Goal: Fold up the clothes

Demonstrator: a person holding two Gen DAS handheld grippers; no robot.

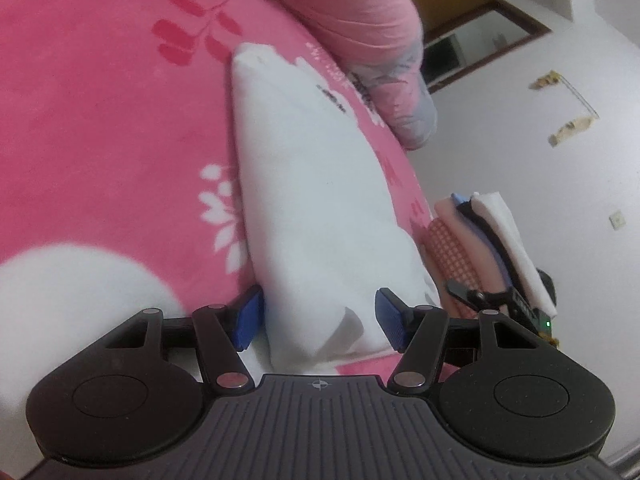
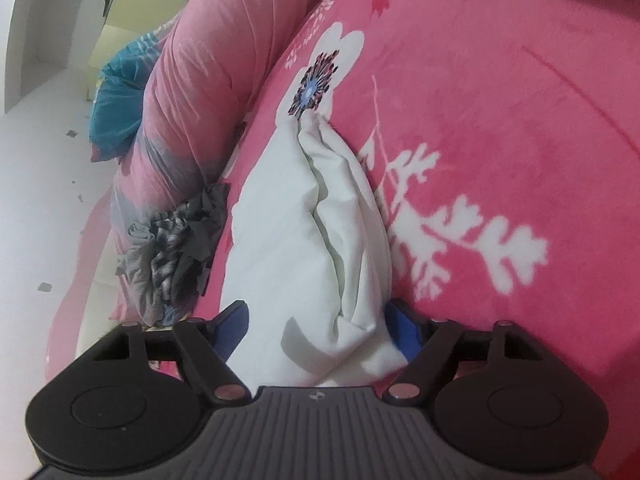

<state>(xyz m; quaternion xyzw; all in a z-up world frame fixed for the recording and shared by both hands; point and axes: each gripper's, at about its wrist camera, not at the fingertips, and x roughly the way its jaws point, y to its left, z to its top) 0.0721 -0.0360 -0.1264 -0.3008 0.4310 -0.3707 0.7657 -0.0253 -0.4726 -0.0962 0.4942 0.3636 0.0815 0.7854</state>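
A white garment (image 1: 312, 200) lies folded into a long bundle on a pink flowered blanket (image 1: 100, 128). My left gripper (image 1: 318, 318) is open, its blue pads on either side of the bundle's near end. In the right wrist view the same white garment (image 2: 304, 216) shows a deep crease along its length. My right gripper (image 2: 316, 330) is open, with the garment's other end lying between its blue pads. The blanket (image 2: 500, 100) fills the right of that view.
A rolled pink quilt (image 1: 360, 12) lies along the bed's far edge, also in the right wrist view (image 2: 200, 80). A stack of folded clothes (image 1: 480, 240) sits beside the bed. A crumpled grey plaid garment (image 2: 176, 248) lies by the quilt. White floor (image 1: 540, 160) surrounds the bed.
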